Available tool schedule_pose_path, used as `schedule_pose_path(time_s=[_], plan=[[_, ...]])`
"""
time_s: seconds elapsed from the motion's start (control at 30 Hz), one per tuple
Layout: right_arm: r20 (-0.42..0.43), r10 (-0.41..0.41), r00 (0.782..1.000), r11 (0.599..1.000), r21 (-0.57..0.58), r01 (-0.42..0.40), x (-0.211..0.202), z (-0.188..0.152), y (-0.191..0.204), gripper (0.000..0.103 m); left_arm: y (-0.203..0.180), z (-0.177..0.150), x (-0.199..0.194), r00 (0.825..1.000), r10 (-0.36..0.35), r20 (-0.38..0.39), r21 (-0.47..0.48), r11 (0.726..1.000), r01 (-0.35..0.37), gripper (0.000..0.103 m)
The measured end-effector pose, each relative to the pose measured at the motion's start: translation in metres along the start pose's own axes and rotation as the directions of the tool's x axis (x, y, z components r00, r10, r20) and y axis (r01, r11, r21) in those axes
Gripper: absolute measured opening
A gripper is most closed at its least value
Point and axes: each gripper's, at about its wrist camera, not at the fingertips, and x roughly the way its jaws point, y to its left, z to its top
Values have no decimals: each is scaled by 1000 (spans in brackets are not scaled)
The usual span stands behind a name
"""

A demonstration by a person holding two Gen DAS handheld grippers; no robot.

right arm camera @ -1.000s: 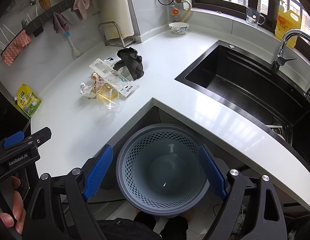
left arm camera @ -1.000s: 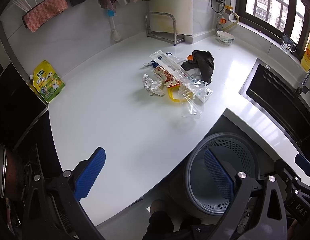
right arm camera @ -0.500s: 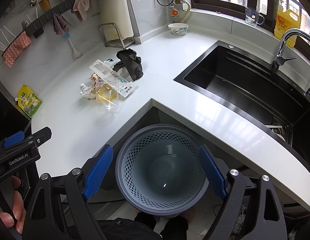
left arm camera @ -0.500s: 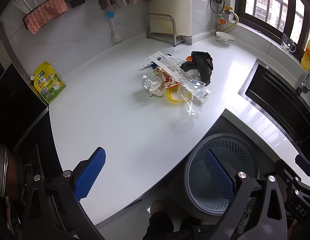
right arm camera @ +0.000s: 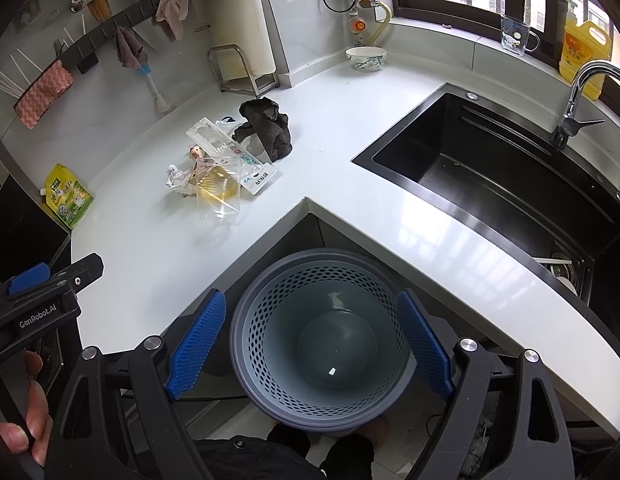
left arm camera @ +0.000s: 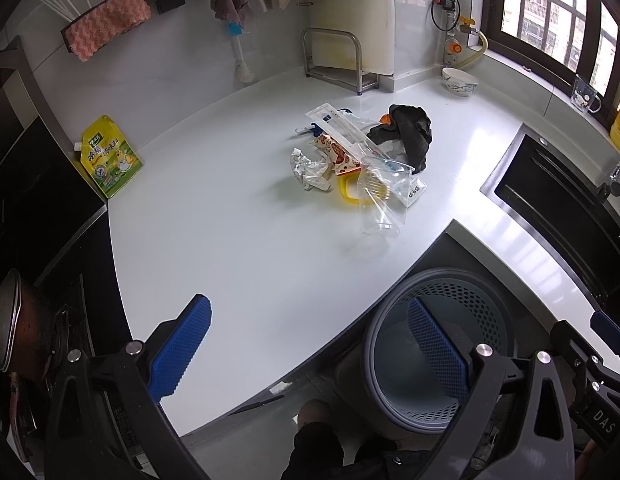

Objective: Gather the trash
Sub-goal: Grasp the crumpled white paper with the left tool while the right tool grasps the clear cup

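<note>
The trash pile (left arm camera: 350,160) is seen on the bench (left arm camera: 229,240), far ahead of both hand-held grippers — each spread wide, nothing held. The left hand-held gripper (left arm camera: 310,348) is judged nearer; the right hand-held gripper (right arm camera: 310,344) is held over the basket (right arm camera: 245,320).

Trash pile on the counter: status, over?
Left tool and right tool both open, empty. Trash pile untouched on the counter, clear cup nearest. Basket below the corner, nearly empty. Nothing in the way.
</note>
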Motion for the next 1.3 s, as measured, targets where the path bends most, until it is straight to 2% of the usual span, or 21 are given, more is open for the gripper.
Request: schedule_pose_path(time_s=[0.3, 0.5, 0.7, 0.83, 1.0, 1.2, 1.3], plan=[[-3, 76, 997, 993, -85, -76, 14, -5, -7, 83, 4, -13, 9, 996, 82, -30, -73, 994, -84, 97], [-40, 126, 991, 989, -77, -129, 44, 10, 2, 83, 25, -3, 21, 996, 92, -12, -94, 991, -92, 97], [11, 91, 996, 995, -45, -91, 72, 37, 29, 83, 49, 33, 52, 997, 53, 56, -56, 997, -49, 97], [12, 63, 998, 998, -9, -63, 102, 51, 51, 83, 60, 61, 87, 997, -14, 79, 17, 1000, 13, 97], [7, 40, 999, 999, 10, -40, 142, 65, 76, 83, 68, 86, 135, 993, -103, 53, 75, 992, 99, 97], [4, 34, 999, 999, 24, -34, 178, 76, 102, 83, 80, 98, 174, 986, -162, 32, 115, 981, 158, 97], [-7, 5, 1000, 1000, 23, -5, 194, 81, 111, 83, 85, 103, 187, 982, -185, 23, 125, 976, 181, 97]])
